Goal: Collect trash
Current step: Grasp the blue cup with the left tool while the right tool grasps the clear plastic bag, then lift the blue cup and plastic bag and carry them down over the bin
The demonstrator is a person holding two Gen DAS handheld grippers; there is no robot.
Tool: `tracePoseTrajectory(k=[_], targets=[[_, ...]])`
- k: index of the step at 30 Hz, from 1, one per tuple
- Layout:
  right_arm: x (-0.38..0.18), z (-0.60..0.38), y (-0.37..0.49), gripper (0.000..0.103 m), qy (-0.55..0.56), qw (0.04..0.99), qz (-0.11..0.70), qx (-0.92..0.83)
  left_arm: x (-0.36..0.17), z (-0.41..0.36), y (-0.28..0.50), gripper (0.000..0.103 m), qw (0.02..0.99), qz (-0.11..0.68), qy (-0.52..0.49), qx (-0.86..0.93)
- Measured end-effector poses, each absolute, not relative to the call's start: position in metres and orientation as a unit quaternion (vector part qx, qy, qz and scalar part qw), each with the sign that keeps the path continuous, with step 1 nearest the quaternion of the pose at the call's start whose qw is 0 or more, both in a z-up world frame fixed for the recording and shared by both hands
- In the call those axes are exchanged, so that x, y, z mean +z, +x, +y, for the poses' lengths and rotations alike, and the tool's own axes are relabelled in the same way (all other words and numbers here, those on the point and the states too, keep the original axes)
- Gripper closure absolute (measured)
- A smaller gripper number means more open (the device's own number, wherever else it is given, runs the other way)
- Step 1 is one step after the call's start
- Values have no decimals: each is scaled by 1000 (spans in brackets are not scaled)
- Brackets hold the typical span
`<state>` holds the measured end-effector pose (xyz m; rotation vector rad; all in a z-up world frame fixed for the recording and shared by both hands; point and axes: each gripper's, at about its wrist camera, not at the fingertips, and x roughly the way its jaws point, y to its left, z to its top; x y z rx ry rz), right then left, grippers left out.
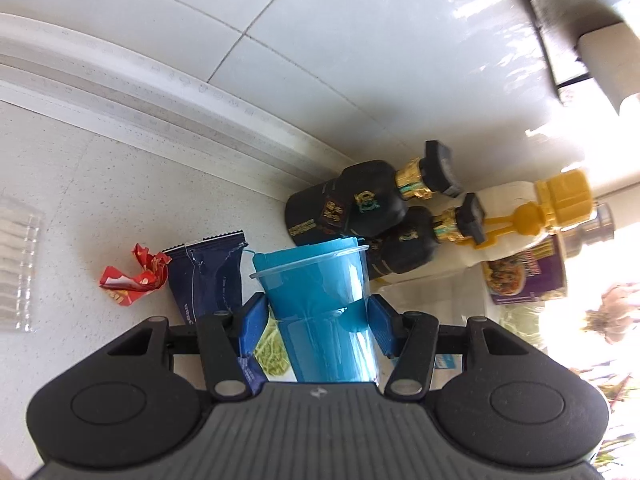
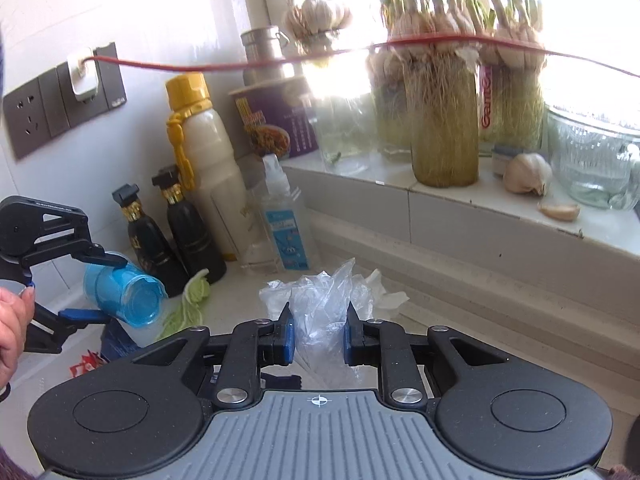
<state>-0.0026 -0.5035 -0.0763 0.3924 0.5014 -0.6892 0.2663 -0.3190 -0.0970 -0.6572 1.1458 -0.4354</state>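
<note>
My left gripper (image 1: pixel 318 314) is shut on a blue see-through plastic cup (image 1: pixel 320 280), its blue pads pressing both sides; in the right wrist view the cup (image 2: pixel 124 296) hangs tilted above the counter. My right gripper (image 2: pixel 319 336) holds a crumpled clear plastic bag (image 2: pixel 320 304) pinched between its pads. On the counter lie a red wrapper (image 1: pixel 132 280), a dark blue wrapper (image 1: pixel 208 280), a green cabbage leaf (image 2: pixel 192 292) and a white tissue (image 2: pixel 386 294) behind the bag.
Two black bottles (image 1: pixel 360 204), a white bottle with a yellow cap (image 2: pixel 204 160) and a spray bottle (image 2: pixel 282 220) stand at the wall. A clear plastic tray (image 1: pixel 20 264) lies far left. Jars of sprouting garlic (image 2: pixel 444 120) fill the windowsill; a red cable (image 2: pixel 240 66) crosses overhead.
</note>
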Motion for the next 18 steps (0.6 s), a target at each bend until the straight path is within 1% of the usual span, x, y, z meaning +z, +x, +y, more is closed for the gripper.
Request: tracePoseTrajectory(k=[11,18], targets=[[-36,-478,-12,83,184,901,216,-328,-54,-282,242,53,768,507,-307,-243],[-20,-455,-15,83,186,904,215,-319,-38,-249,225,53,769,496,-297,-272]])
